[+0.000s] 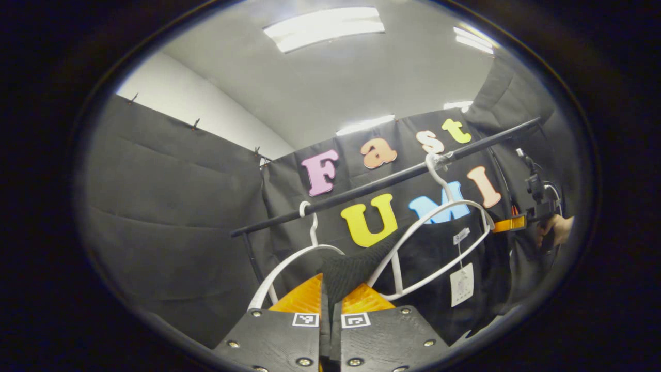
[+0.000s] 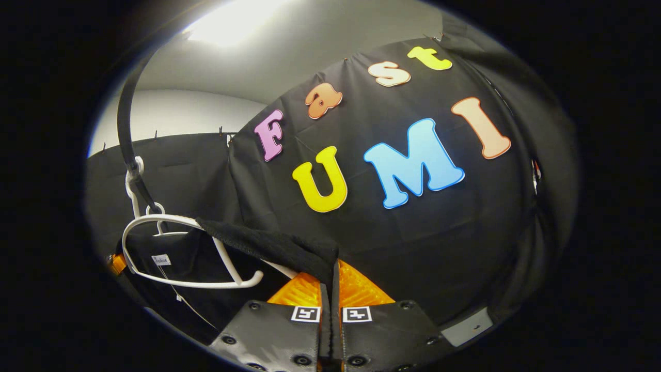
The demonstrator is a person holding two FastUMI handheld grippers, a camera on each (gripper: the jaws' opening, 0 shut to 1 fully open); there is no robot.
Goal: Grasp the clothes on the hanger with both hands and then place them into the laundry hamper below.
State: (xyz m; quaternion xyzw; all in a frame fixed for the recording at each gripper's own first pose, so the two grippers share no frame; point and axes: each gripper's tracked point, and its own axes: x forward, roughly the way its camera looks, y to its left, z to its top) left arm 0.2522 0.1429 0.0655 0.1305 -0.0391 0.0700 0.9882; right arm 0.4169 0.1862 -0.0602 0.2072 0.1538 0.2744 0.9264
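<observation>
In the left gripper view, my left gripper (image 1: 330, 305) has its orange fingers (image 1: 302, 298) pressed together on a fold of the black garment (image 1: 356, 266). The pinched cloth rises from between the fingertips and runs up and to the right, onto the shoulder of a white hanger (image 1: 439, 248). That hanger hangs by its hook from the black rail (image 1: 382, 182) above the fingers. A second white hanger (image 1: 289, 263) hangs from the same rail just to the left of the fingers. A white tag (image 1: 461, 284) dangles to the right of the fingers, below the clothed hanger. Farther right I see a hand (image 1: 555, 230) holding the other gripper.

In the right gripper view, a white hanger (image 2: 181, 253) sits up and to the left of my right gripper (image 2: 330, 297), hooked on the rail (image 2: 124, 124). The black garment (image 2: 268, 245) drapes from that hanger down to the fingers (image 2: 361, 292), which are closed on its edge, both pressing the cloth with no gap between them. More of the dark fabric hangs below the hanger, left of the fingers, with a small label (image 2: 161, 260) on it.
</observation>
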